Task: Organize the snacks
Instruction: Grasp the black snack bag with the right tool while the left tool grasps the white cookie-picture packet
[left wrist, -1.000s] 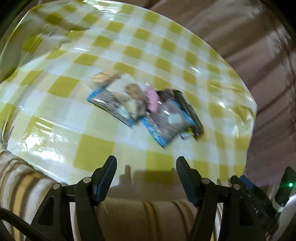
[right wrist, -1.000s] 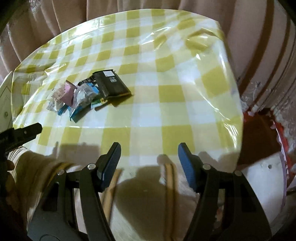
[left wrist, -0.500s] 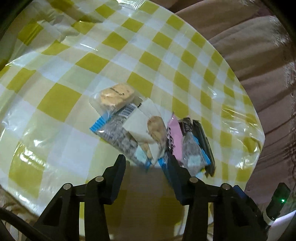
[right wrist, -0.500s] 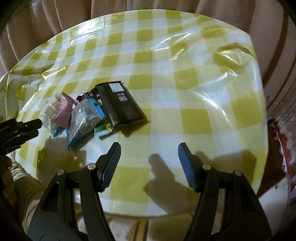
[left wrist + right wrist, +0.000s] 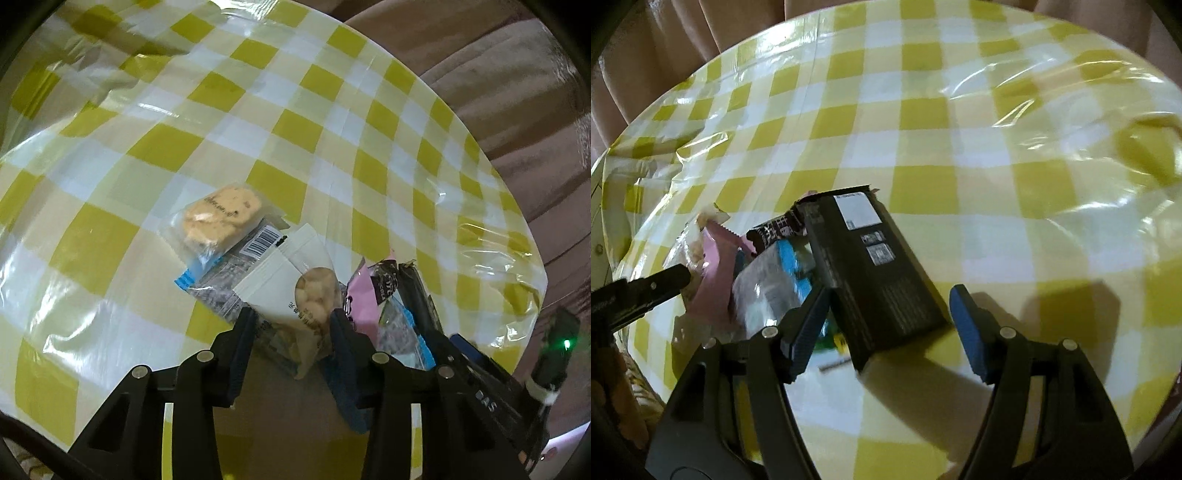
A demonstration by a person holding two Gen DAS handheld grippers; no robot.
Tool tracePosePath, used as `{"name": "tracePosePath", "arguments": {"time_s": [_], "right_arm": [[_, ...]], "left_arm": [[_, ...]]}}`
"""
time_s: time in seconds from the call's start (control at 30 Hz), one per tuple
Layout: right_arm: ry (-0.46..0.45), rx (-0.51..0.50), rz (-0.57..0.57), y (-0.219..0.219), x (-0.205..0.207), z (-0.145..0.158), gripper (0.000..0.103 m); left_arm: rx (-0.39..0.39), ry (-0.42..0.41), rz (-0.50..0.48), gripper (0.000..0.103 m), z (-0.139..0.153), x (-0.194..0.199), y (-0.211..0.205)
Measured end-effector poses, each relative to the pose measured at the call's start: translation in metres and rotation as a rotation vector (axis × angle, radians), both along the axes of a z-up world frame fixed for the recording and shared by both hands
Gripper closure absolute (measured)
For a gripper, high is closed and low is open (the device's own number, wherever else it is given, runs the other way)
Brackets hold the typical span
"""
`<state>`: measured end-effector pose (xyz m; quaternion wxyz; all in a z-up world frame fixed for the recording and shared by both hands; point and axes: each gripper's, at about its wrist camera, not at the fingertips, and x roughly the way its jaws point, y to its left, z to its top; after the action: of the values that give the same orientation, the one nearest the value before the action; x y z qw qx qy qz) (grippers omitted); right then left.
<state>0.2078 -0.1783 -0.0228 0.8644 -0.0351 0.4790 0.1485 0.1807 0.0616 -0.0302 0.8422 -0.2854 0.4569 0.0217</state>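
Straddling white snack pouch [image 5: 295, 295], left hand-held gripper [image 5: 291, 325] closing

Barcode on the silver packet [image 5: 236, 273]; white letters, perhaps "DAS", on the black gripper body [image 5: 487, 400]

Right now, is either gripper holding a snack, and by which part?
The left gripper, jaws closing, straddles the white packet's near end; a firm pinch cannot be told. The right gripper is open around the black packet's near end, holding nothing.
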Motion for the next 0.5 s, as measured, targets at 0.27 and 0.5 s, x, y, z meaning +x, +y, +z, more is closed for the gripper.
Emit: {"name": "tracePosePath", "arguments": {"time_s": [0.27, 0.5], "right_arm": [[0.010, -0.008, 0.006, 0.012, 0.026, -0.016, 0.025], [-0.016, -0.058, 0.016, 0.021, 0.031, -0.018, 0.024]], "left_arm": [[0.023, -0.042, -0.035, 0.064, 0.003, 0.008, -0.006], [0.021, -0.059, -0.023, 0.064, 0.002, 0.019, -0.005]]}}
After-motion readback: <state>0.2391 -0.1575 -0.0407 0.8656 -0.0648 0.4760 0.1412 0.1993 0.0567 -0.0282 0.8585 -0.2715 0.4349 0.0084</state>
